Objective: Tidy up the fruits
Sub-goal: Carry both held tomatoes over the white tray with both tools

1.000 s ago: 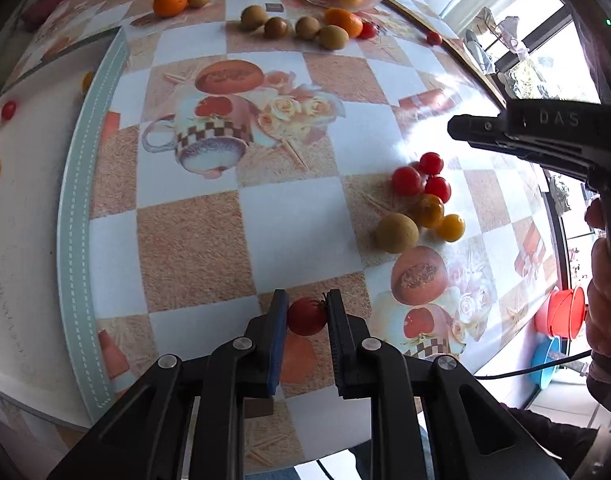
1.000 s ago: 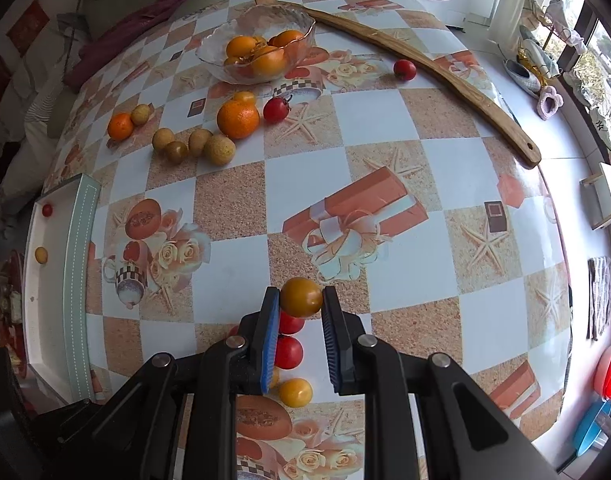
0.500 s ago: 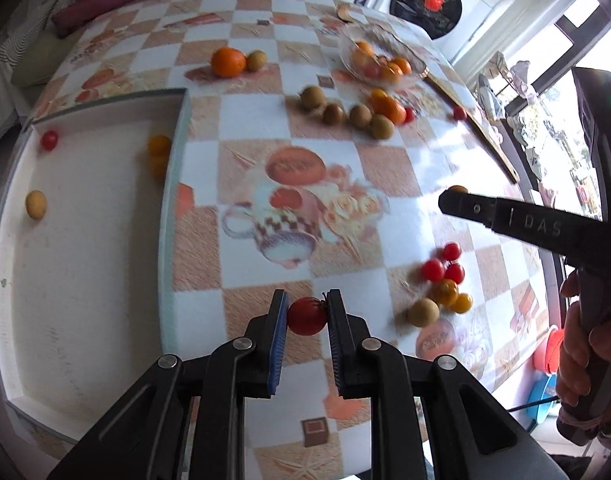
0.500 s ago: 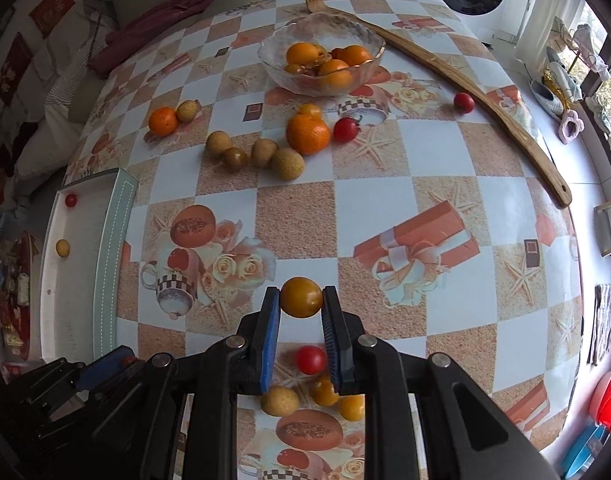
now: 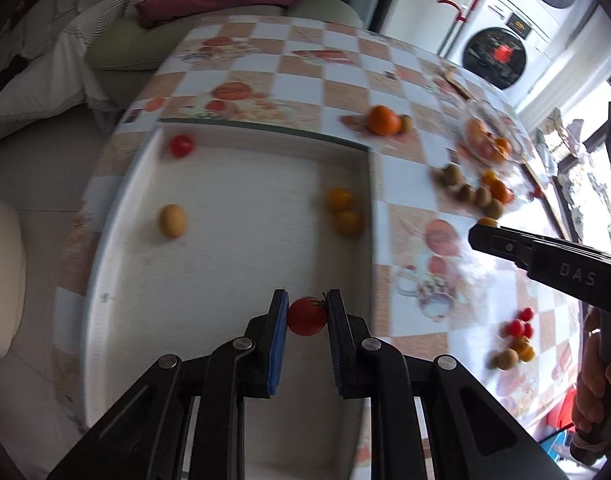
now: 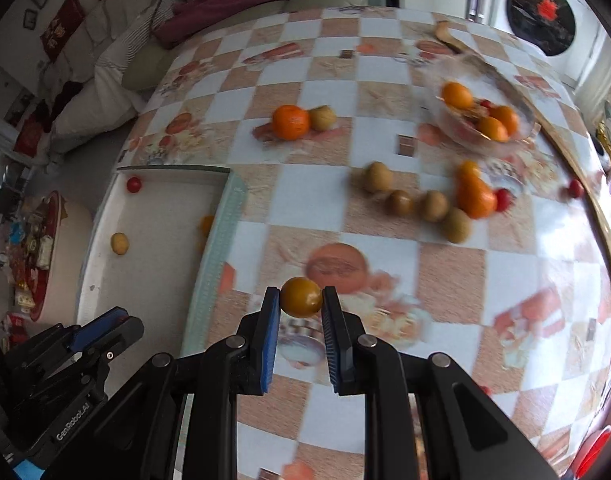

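The left gripper [image 5: 306,316] is clamped on a red cherry tomato [image 5: 306,321], held over the white tray [image 5: 233,276] at about 6 o'clock in the left wrist view; the tray holds another red tomato [image 5: 181,145] at 11 o'clock, a tan fruit [image 5: 172,220] at 9 o'clock and two orange-yellow tomatoes [image 5: 343,211] by its right wall. The right gripper [image 6: 301,300] grips an orange-yellow tomato [image 6: 301,297] above the checked tablecloth [image 6: 385,248], with the tray [image 6: 153,248] at its 9 o'clock. A glass bowl [image 6: 485,120] of oranges sits at 1 o'clock.
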The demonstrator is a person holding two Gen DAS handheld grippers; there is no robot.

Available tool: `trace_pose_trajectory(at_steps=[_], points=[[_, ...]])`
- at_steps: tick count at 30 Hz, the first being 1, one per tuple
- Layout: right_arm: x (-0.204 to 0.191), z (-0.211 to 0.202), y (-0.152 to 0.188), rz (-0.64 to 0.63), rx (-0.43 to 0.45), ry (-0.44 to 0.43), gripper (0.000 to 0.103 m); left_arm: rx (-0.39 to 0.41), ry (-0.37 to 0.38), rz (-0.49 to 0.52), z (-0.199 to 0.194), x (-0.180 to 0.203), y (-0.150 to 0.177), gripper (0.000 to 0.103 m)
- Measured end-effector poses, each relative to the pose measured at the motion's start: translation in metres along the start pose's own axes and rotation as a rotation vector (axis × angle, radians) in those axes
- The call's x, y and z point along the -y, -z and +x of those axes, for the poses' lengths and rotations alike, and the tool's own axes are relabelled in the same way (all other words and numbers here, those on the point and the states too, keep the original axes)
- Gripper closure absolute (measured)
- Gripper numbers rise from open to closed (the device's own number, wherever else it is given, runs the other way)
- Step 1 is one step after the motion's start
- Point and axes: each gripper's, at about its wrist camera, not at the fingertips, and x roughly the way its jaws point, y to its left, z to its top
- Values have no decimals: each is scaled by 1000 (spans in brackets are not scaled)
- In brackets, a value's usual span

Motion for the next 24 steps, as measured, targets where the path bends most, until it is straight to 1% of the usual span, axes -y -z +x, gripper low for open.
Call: trace_pose_trajectory(at_steps=[4, 9, 11, 16, 24], points=[[-30, 11, -11, -30, -11, -40, 80, 7, -50, -42, 5, -36, -4, 82], [-67, 36, -21, -65, -56, -84, 80, -19, -115, -69, 24, -68, -5, 82], [-80, 47, -22, -82, -80, -89, 80, -27, -137, -62, 29, -75, -6, 82], [-104, 72, -24, -112, -123, -87, 80, -48, -149, -62, 41, -84, -7, 82], [-114, 97, -24, -131, -170, -50, 80, -54, -167, -39, 45, -83, -6, 82]])
